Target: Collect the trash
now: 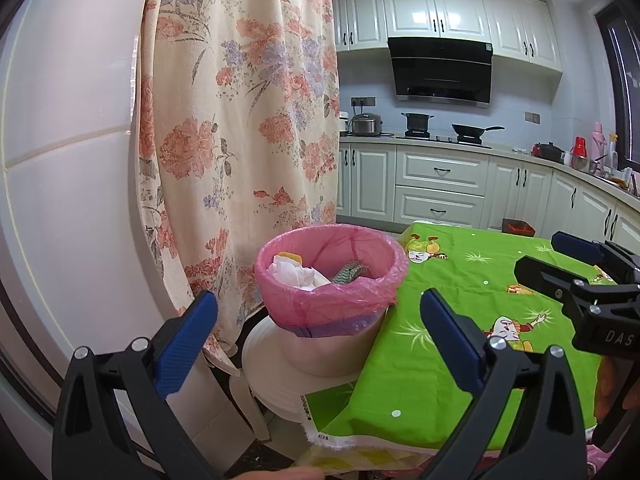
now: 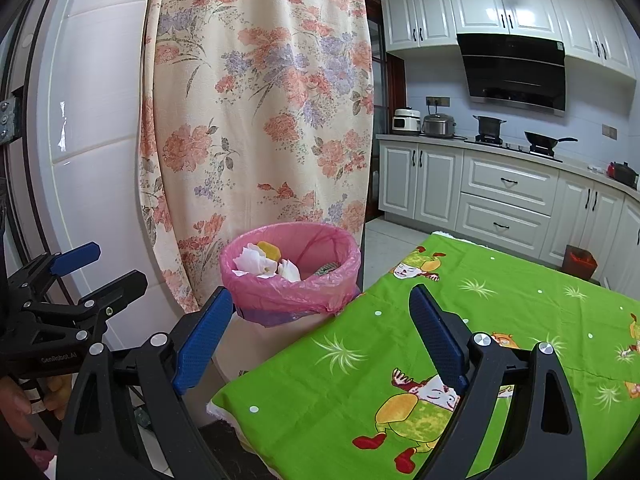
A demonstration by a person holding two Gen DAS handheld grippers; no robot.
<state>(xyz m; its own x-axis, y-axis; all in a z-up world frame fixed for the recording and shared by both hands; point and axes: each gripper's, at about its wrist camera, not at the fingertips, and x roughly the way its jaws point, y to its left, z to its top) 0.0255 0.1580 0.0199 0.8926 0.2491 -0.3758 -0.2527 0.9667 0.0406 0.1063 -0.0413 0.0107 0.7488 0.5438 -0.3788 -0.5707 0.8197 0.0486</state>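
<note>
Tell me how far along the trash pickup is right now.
Mostly done, it seems. The pink-lined bin already holds crumpled white paper, a yellow piece and a patterned wrapper. Nothing is in hand: the left gripper and right gripper are both open and empty. The visible part of the green tablecloth shows no loose trash, so little appears left.

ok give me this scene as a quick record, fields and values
bin: pink-lined, on a white stool beside the table
bin contents: white tissue, yellow piece, patterned wrapper
table: green cartoon cloth, no trash seen on it
left gripper: open, empty
right gripper: open, empty
backdrop: floral curtain, kitchen cabinets
</note>
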